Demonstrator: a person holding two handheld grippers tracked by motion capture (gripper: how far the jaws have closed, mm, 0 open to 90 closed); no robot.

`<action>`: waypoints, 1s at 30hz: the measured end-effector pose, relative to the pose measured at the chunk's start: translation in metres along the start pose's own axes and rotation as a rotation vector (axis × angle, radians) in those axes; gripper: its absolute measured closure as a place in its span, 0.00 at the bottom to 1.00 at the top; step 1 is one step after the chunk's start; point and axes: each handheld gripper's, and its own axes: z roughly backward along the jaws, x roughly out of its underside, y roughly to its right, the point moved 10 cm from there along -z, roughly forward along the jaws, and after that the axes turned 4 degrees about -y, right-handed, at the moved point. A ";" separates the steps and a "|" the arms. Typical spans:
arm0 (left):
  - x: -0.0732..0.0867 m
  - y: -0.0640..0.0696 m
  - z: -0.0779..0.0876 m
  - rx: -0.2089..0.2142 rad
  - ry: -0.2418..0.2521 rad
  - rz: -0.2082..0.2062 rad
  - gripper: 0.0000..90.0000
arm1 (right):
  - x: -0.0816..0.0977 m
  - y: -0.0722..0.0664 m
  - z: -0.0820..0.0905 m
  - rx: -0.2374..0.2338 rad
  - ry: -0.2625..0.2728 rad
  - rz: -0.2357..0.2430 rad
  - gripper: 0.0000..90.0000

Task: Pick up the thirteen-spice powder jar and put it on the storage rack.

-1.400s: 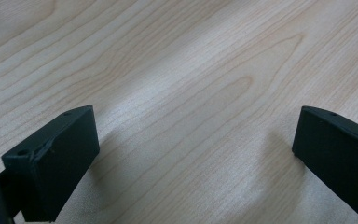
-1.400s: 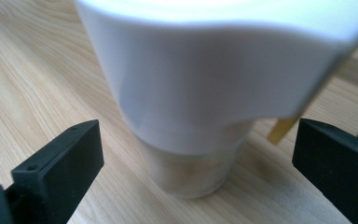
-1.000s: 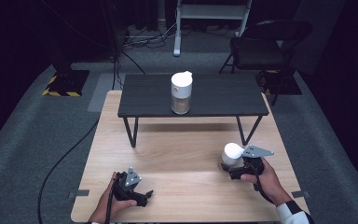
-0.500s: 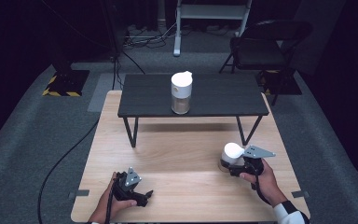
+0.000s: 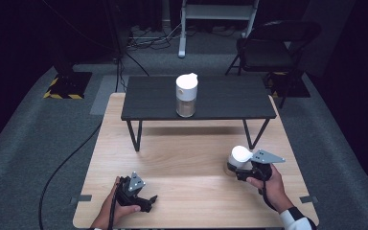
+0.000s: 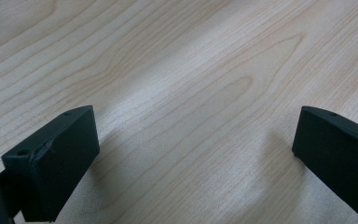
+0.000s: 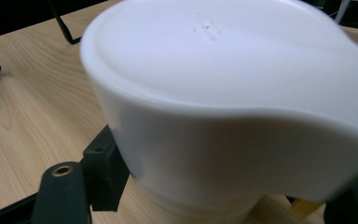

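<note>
The right gripper (image 5: 237,168) is clamped around a white-lidded jar (image 5: 239,158) at the near right of the wooden table (image 5: 182,153). In the right gripper view the jar's white lid (image 7: 233,84) bulges right up against the camera, with one black jaw pressed to the body just under the lid on the left; the other jaw is mostly hidden at the right edge, so I'm going by the hold rather than seeing both contacts. From the high view I can't tell whether the jar's base is resting on the wood or raised just off it.

The left gripper (image 5: 143,197) is doing nothing much: it sits low at the near left of the table with its jaws spread wide apart and only bare wood grain between them in the left gripper view.

Further out, a second jar (image 5: 186,95) of the same type stands upright on the dark raised shelf (image 5: 220,98) at the far side of the table, roughly in the middle.

My read on progress: the grasp is done, and that's about it. If the job is getting this jar up beside its twin, then the lift, the carry over the shelf edge and the set-down are all left. So early days, maybe a third in at best.
</note>
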 end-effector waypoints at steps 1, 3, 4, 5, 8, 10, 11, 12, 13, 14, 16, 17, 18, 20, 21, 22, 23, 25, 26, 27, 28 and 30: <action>0.000 0.000 0.000 0.000 0.000 0.000 0.00 | 0.000 -0.001 0.001 0.006 0.004 0.003 0.32; 0.000 0.000 0.000 0.000 0.000 0.000 0.00 | -0.001 -0.002 0.002 0.013 0.007 0.010 0.32; 0.000 0.000 0.000 0.000 0.000 0.000 0.00 | -0.002 -0.002 0.002 0.014 0.007 0.013 0.33; 0.000 0.000 0.000 0.000 0.000 0.000 0.00 | -0.003 -0.002 0.003 0.016 0.005 0.005 0.33; 0.000 0.000 0.000 0.000 0.000 0.000 0.00 | -0.004 -0.003 0.004 0.020 0.010 0.009 0.33; 0.000 0.000 0.000 0.000 0.000 0.000 0.00 | -0.005 -0.004 0.006 0.021 0.014 0.005 0.33; 0.000 0.000 0.000 0.000 0.000 0.000 0.00 | -0.006 -0.004 0.007 0.017 0.009 0.002 0.33; 0.000 0.000 0.000 0.000 0.000 0.000 0.00 | -0.008 -0.005 0.007 0.026 0.005 0.004 0.33; 0.000 0.000 0.000 0.000 0.000 0.000 0.00 | -0.009 -0.006 0.008 0.033 0.007 0.011 0.33; 0.000 0.000 0.000 0.000 0.000 0.000 0.00 | -0.009 -0.007 0.009 0.035 0.008 0.016 0.33; 0.000 0.000 0.000 0.000 0.000 0.000 0.00 | -0.012 -0.009 0.011 0.049 0.003 0.021 0.33; 0.000 0.000 0.000 0.000 0.000 0.000 0.00 | -0.013 -0.009 0.012 0.052 0.005 0.020 0.33; 0.000 0.000 0.000 0.000 0.000 0.000 0.00 | -0.014 -0.009 0.014 0.054 0.012 0.015 0.33; 0.000 0.000 0.000 0.000 0.000 0.000 0.00 | -0.018 -0.010 0.018 0.059 0.005 0.017 0.33; 0.000 0.000 0.000 0.000 0.000 0.000 0.00 | -0.019 -0.011 0.020 0.063 0.009 0.022 0.33; 0.000 0.000 0.000 0.000 0.000 0.000 0.00 | -0.021 -0.011 0.022 0.065 0.013 0.022 0.33; 0.000 0.000 0.000 0.000 0.000 0.000 0.00 | -0.022 -0.011 0.024 0.065 0.017 0.019 0.33; 0.000 0.000 0.000 0.000 0.000 0.000 0.00 | -0.024 -0.011 0.025 0.063 0.020 0.018 0.33; 0.000 0.000 0.000 0.000 0.000 0.000 0.00 | -0.028 -0.012 0.029 0.071 0.020 0.018 0.33; 0.000 0.000 0.000 -0.001 0.000 0.001 0.00 | -0.030 -0.012 0.030 0.075 0.019 0.019 0.33; 0.000 0.000 0.000 0.000 0.000 0.000 0.00 | -0.032 -0.013 0.032 0.075 0.021 0.022 0.33; 0.000 0.000 0.000 0.000 0.000 0.000 0.00 | -0.036 -0.013 0.036 0.077 0.022 0.025 0.33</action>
